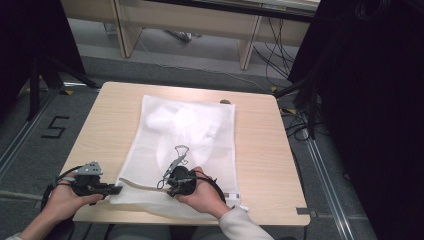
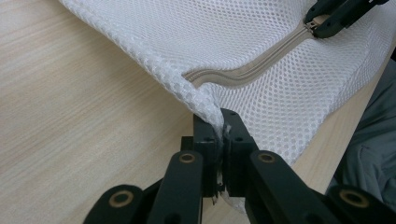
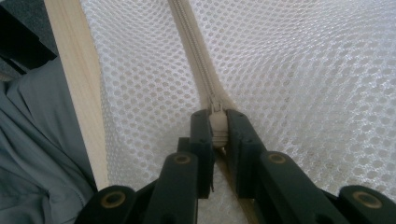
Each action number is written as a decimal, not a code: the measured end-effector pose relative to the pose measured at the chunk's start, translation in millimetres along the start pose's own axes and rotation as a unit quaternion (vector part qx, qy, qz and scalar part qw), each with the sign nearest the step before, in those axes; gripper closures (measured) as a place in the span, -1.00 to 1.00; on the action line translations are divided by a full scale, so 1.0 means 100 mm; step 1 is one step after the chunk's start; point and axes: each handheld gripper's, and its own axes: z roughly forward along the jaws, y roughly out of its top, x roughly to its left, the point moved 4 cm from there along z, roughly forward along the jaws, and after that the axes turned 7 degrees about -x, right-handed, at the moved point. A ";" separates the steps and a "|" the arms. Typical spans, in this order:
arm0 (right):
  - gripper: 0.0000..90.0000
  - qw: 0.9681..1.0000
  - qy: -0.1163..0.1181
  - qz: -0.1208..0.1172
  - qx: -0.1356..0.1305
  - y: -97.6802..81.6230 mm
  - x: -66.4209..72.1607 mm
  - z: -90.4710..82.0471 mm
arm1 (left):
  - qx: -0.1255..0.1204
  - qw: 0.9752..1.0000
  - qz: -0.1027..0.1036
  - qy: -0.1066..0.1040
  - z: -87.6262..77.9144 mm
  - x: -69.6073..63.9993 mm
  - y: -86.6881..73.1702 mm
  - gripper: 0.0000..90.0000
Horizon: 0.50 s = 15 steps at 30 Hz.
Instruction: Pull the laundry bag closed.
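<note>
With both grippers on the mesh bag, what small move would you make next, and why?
Probably draw the right gripper along the zip, since it is shut on the zip pull while the left gripper pins the mesh bag by its corner.

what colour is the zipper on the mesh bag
Beige, against the white mesh laundry bag; the zipper shows best in the left gripper view.

table (image 1: 260, 150): pale matt wood-grain laminate, smooth | mesh bag (image 1: 200, 130): white open-weave netted cloth, soft, semi-sheer; what you see inside is white cloth too | zipper (image 2: 243, 74): beige woven tape along the bag's 6 o'clock edge | your left gripper (image 2: 219, 135) and right gripper (image 3: 218, 133): matt black plastic, brassy rivets
</note>
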 end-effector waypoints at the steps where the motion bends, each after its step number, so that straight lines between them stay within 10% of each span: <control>1: 0.82 1.000 -0.001 -0.001 0.001 0.00 0.00 0.00 | 0.003 1.000 0.002 0.000 0.00 0.00 0.00 0.90; 15: 0.82 1.000 -0.004 0.001 0.004 -0.04 -0.01 -0.03 | 0.005 1.000 0.002 0.002 -0.01 0.01 0.00 0.90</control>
